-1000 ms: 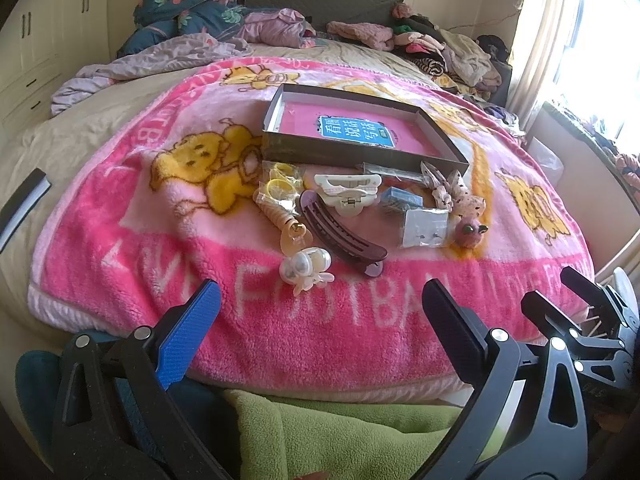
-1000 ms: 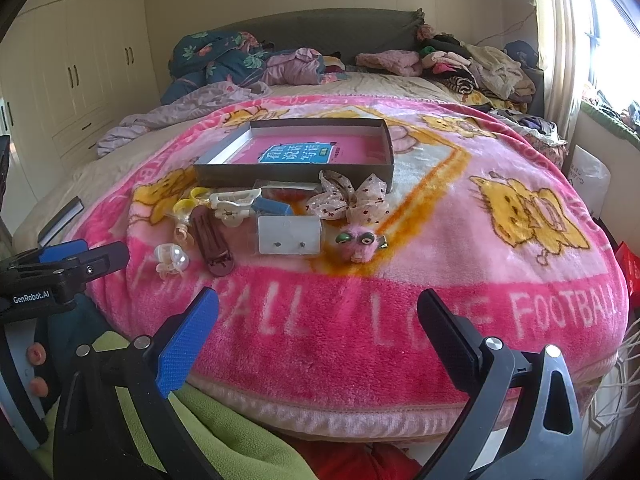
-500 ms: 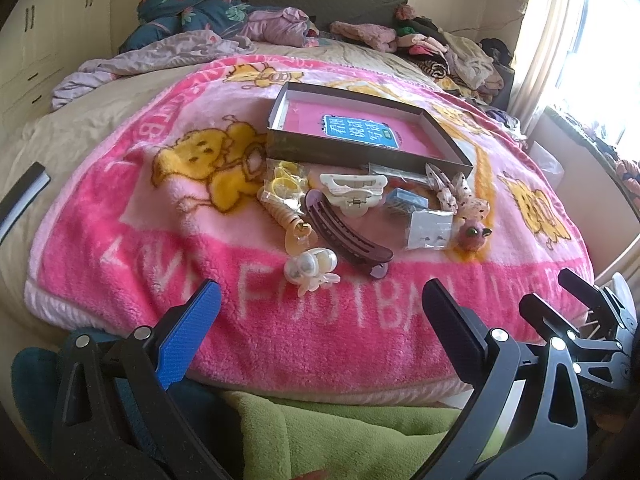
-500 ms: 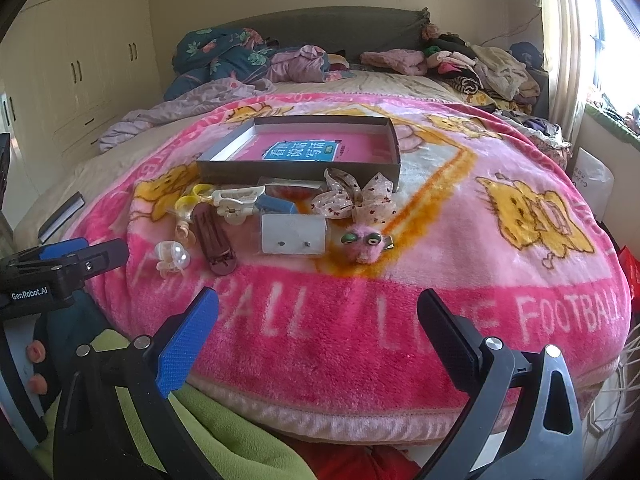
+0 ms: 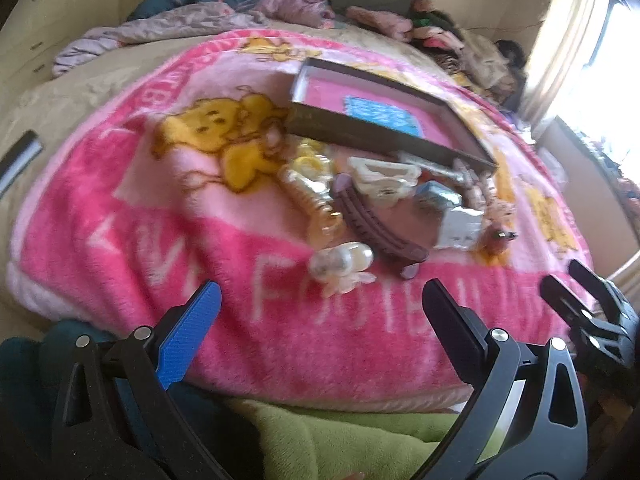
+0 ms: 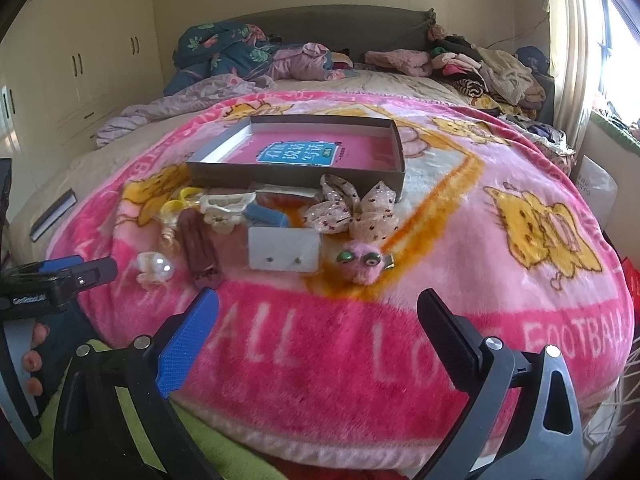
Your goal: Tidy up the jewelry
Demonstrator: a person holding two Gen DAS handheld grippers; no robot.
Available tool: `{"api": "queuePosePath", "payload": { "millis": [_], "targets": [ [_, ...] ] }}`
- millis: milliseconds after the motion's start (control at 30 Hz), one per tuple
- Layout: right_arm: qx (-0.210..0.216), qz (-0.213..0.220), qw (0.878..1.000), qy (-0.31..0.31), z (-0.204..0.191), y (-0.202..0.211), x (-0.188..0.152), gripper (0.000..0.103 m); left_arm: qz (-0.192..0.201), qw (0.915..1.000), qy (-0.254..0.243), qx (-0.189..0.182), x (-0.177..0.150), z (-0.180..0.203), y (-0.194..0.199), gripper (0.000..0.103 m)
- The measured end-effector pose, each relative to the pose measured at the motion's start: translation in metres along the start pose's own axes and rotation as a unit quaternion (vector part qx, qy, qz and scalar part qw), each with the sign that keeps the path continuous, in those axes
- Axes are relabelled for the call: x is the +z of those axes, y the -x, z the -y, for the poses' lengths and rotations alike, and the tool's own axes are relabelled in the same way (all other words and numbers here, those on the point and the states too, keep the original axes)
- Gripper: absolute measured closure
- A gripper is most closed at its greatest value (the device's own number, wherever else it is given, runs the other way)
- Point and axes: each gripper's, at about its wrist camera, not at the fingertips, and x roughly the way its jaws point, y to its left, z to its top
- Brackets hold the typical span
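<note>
A shallow grey box (image 6: 394, 178) with a pink floor lies on the pink blanket, also in the left wrist view (image 5: 360, 128). In front of it lie hair accessories: a pearl clip (image 5: 340, 260) (image 6: 154, 266), a brown barrette (image 5: 376, 224) (image 6: 200, 248), a white claw clip (image 5: 384, 176) (image 6: 226, 206), a yellow spiral tie (image 5: 312, 196), an earring card (image 6: 283, 249), a dotted bow (image 6: 352, 208) and a pink fuzzy clip (image 6: 362, 264). My left gripper (image 5: 320, 304) is open and empty, just short of the pearl clip. My right gripper (image 6: 318, 312) is open and empty, before the fuzzy clip.
The pink blanket (image 6: 460, 280) covers a bed with heaped clothes (image 6: 480, 64) at the head. A dark book (image 6: 52, 216) lies at the left edge. A green cloth (image 5: 340, 436) lies below the bed's near edge. The wardrobe (image 6: 80, 52) stands left.
Both grippers have moved forward toward the items on the blanket; the left view has tilted and blurred. Both stay open and empty.
</note>
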Motion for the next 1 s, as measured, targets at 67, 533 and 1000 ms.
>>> {"api": "queuePosePath", "payload": {
  "millis": [67, 533, 1000],
  "targets": [
    [-0.002, -0.003, 1.0, -0.006, 0.006, -0.006, 0.003, 0.006, -0.001, 1.0, -0.001, -0.007, 0.002, 0.0, -0.006, 0.011],
    [-0.023, -0.021, 0.999, -0.043, 0.058, -0.055, 0.026, 0.006, -0.05, 0.9978, -0.029, -0.033, 0.006, 0.004, -0.056, 0.017],
    [-0.009, -0.046, 0.998, -0.043, 0.074, -0.105, 0.049, 0.007, -0.06, 0.9974, -0.024, -0.03, 0.013, -0.008, -0.073, 0.064]
  ]
}}
